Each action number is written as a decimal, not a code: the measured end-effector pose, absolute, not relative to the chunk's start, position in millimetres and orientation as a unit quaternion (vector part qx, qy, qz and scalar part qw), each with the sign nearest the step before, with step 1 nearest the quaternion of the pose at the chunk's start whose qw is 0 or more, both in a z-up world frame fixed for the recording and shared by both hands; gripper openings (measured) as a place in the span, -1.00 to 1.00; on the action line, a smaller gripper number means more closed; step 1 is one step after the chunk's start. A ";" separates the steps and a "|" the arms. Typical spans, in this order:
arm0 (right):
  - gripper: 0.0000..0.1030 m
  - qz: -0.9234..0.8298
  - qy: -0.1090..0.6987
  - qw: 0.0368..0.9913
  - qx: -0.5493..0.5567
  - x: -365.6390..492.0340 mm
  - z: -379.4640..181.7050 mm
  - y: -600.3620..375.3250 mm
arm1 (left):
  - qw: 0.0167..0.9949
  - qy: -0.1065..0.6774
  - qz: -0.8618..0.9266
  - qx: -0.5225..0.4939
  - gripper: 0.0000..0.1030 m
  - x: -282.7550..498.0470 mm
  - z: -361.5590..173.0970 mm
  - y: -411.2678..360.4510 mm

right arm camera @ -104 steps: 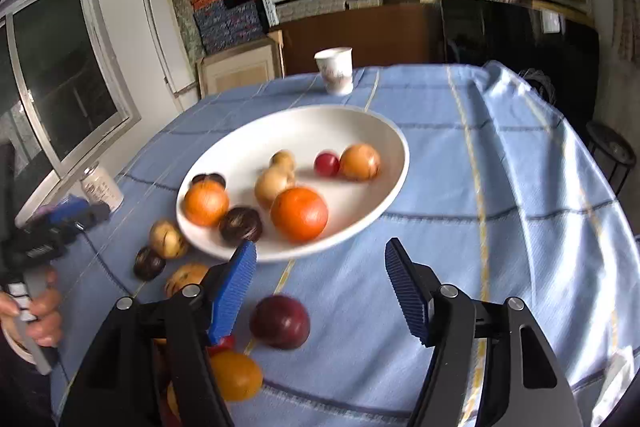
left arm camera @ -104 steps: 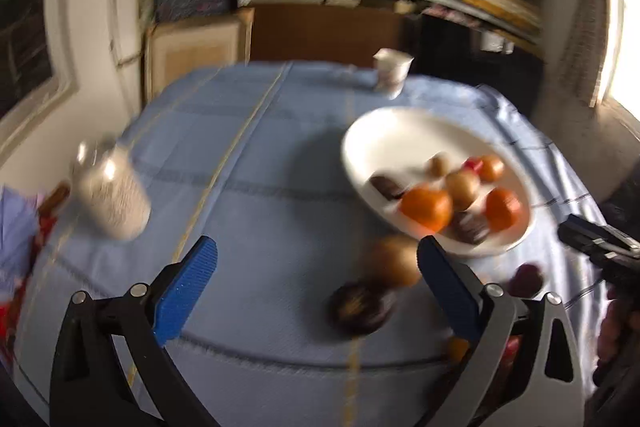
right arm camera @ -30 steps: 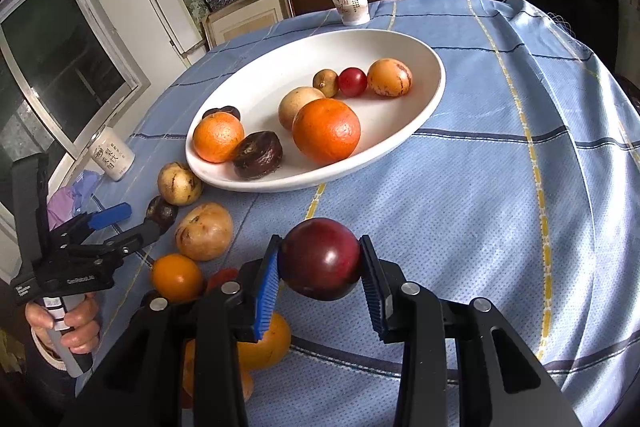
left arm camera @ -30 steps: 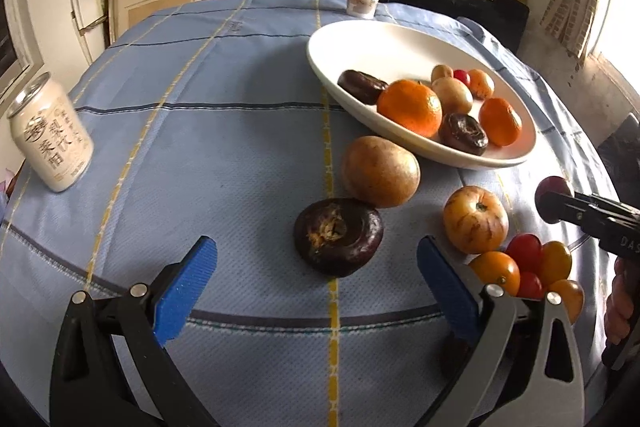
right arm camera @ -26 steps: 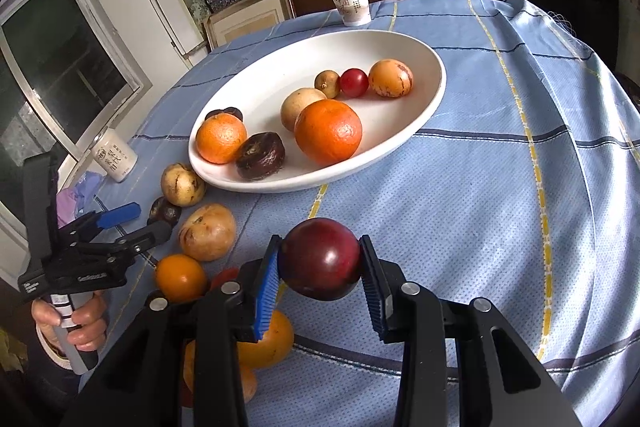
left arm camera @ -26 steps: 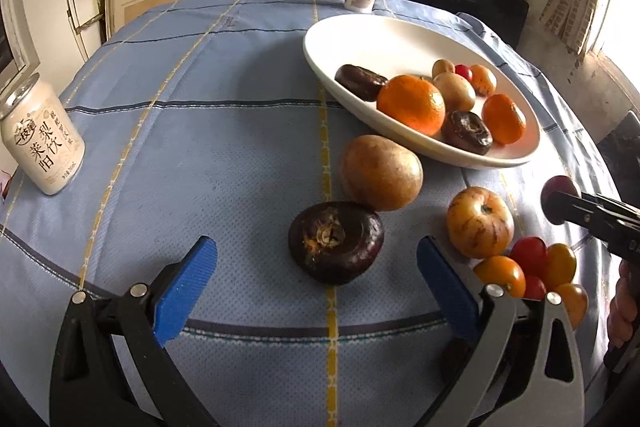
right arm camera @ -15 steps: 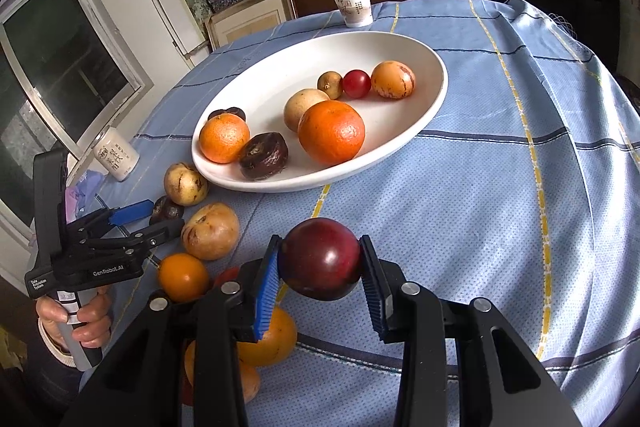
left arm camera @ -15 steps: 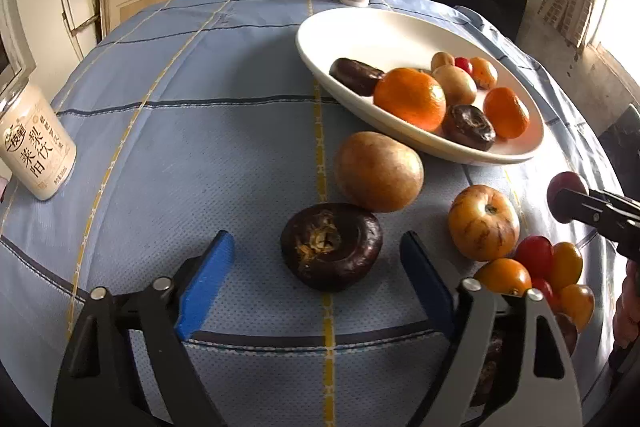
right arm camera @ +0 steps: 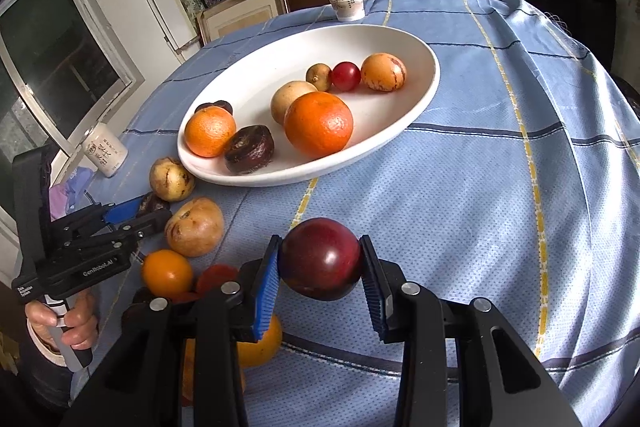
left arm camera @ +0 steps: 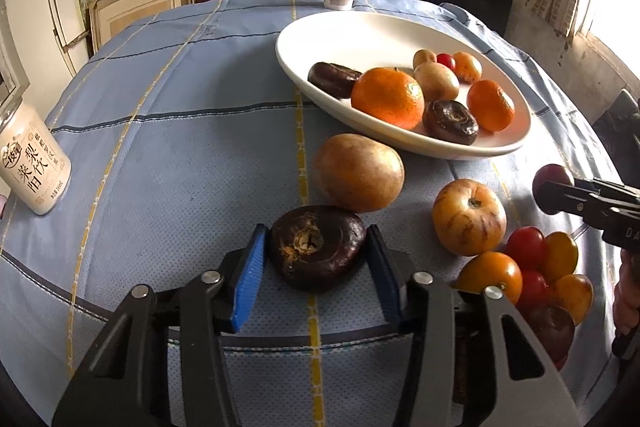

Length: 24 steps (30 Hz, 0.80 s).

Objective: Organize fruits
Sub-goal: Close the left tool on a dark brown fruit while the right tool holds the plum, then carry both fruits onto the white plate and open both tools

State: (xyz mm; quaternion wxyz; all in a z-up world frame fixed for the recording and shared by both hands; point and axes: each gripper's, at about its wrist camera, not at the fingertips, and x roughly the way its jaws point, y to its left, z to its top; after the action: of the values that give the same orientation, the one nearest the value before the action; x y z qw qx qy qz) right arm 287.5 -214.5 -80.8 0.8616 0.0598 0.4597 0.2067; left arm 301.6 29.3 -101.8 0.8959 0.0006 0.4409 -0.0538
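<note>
Picking is underway: left claw [left arm camera: 316, 259] has just been closing around the dark fruit [left arm camera: 316, 247], right claw [right arm camera: 320, 267] clamps the plum [right arm camera: 320, 259]; next, carry to the plate [right arm camera: 416, 99].

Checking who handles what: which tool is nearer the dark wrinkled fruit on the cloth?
Left. The left tool has just been closing and straddles the dark wrinkled fruit, pads at its sides. The right tool is farther off, clamped on a red plum.
</note>
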 end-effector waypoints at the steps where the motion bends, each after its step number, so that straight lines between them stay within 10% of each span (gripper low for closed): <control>1: -0.24 0.206 0.460 0.862 0.061 287.8 -81.3 -215.5 | 0.896 0.440 -0.055 0.000 -0.06 300.8 -101.7 30.3; 24: -0.25 0.226 0.357 0.901 0.099 300.2 -41.2 -216.4 | 0.922 0.362 -0.123 -0.066 -0.06 295.8 -33.3 22.9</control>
State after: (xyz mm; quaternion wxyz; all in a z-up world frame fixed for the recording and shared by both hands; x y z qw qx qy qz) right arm 300.2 -216.4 -41.2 0.9009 0.0990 0.3575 0.2256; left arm 295.8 22.9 -33.3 0.9215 -0.0656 0.3624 -0.1231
